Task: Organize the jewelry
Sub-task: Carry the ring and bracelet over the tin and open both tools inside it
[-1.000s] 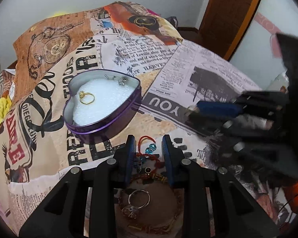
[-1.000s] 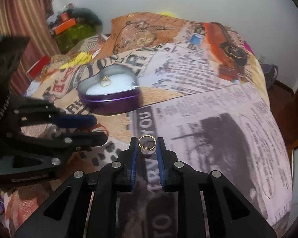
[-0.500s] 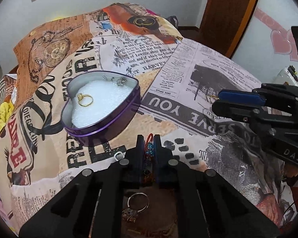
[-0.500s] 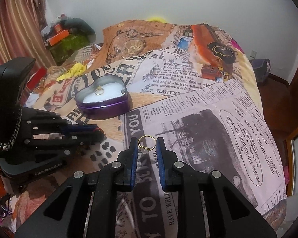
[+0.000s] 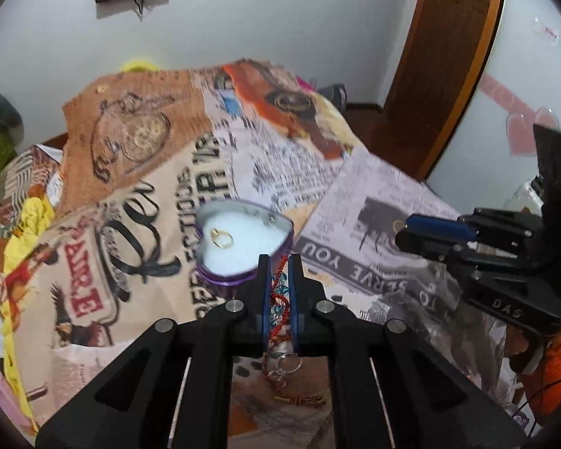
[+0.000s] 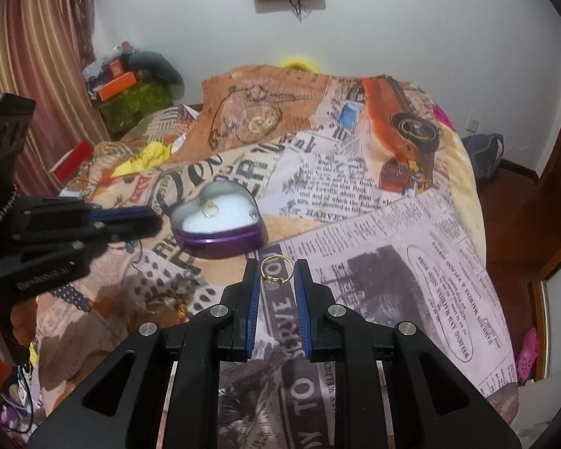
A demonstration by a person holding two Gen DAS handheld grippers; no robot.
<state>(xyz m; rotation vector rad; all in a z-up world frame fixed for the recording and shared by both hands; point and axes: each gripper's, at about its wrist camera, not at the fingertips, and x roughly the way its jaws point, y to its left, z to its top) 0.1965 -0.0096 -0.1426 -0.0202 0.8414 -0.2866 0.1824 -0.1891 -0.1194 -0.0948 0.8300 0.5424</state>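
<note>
Holding 2 pieces aloft risks drops; your left gripper (image 5: 279, 262) is clenched on the beaded bracelet (image 5: 279, 299) just beside the heart tin (image 5: 243, 239); its tail may snag; your right gripper (image 6: 276, 267) barely pinches the gold ring (image 6: 276, 268) near that tin; it may slip.

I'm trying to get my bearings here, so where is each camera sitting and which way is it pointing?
Left wrist: rides the left gripper, facing along its fingers, shut on a red beaded bracelet, toward the heart tin; the right gripper shows at right.
Right wrist: rides the right gripper, holding a gold ring; the left gripper shows at left.
Both share the heart tin on the bedspread.
</note>
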